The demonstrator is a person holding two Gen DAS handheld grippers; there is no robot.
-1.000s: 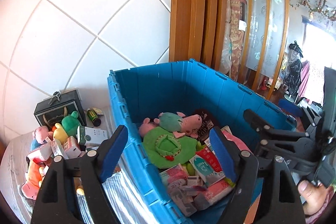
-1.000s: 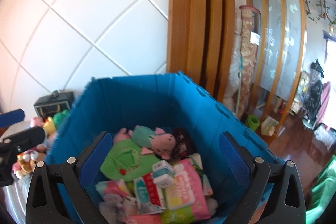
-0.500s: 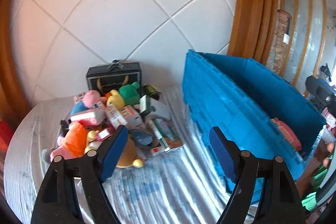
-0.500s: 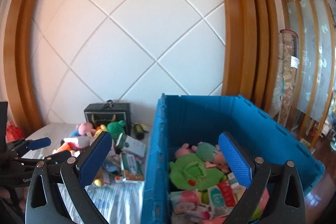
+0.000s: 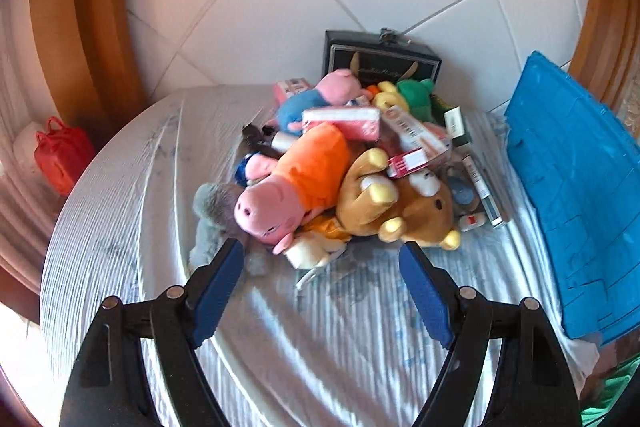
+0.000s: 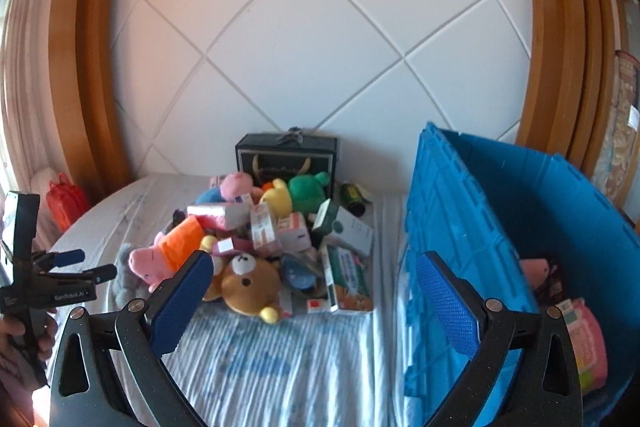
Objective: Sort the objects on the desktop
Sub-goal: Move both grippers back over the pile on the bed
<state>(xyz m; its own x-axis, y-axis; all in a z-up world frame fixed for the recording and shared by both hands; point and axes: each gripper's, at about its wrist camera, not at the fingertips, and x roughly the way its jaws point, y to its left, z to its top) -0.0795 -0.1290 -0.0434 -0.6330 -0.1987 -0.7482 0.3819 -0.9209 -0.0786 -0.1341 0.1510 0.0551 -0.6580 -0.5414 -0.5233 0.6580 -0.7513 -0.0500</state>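
- Our left tool (image 5: 320,263) hangs released over the counter (image 5: 120,227), just near of the toy pile (image 5: 340,167).
- Our right tool (image 6: 314,279) is released too; the bin (image 6: 460,227) stands right.

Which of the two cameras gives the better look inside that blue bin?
The right wrist view: it looks over the blue bin's wall and shows packets lying inside. The left wrist view catches only the bin's outer wall at the right edge, nothing inside.

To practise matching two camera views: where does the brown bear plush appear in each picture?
Left wrist view: brown bear plush right of centre, at the pile's near edge.
Right wrist view: brown bear plush left of centre, low.
Shared landmark: black box against the wall.
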